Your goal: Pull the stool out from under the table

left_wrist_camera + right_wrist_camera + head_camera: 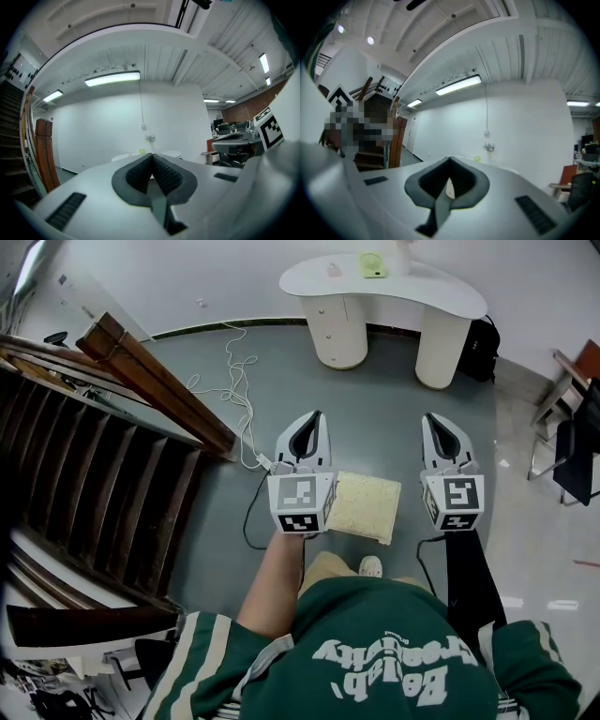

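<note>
The stool [364, 507], with a square cream seat, stands on the grey floor just ahead of the person's feet, between the two grippers and well away from the white curved table [441, 296]. In the head view my left gripper [310, 420] is held above the stool's left edge and my right gripper [433, 420] to the stool's right. Both point toward the table. The left gripper [151, 157] has its ribbed pads pressed together with nothing between them. The right gripper [450, 161] is likewise shut and empty. Neither touches the stool.
A wooden staircase with a slanted handrail [155, 381] fills the left side. A white cable [234, 381] snakes over the floor toward a plug near the left gripper. A black bag [481, 348] sits by the table's right leg, and chairs [572, 427] stand at the far right.
</note>
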Tool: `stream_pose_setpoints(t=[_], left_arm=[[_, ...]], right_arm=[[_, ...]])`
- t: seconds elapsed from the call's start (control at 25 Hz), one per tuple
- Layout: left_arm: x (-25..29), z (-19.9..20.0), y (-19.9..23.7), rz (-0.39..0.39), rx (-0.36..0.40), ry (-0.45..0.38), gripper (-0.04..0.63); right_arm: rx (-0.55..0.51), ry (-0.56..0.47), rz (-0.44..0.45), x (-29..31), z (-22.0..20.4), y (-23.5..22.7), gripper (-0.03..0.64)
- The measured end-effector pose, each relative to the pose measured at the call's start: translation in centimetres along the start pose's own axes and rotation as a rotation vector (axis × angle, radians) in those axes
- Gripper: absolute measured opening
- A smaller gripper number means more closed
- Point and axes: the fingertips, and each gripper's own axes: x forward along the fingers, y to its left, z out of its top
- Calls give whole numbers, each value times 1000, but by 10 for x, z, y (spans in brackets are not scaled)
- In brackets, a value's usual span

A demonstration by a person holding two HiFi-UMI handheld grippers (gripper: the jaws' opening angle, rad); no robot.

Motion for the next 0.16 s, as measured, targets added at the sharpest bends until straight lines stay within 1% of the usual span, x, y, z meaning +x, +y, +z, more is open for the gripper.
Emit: stream_pose_setpoints(t=[0.16], left_arm=[[1,-4,1,-13,12,16,3]], right_arm=[[-2,-3,2,3,2,1,3]])
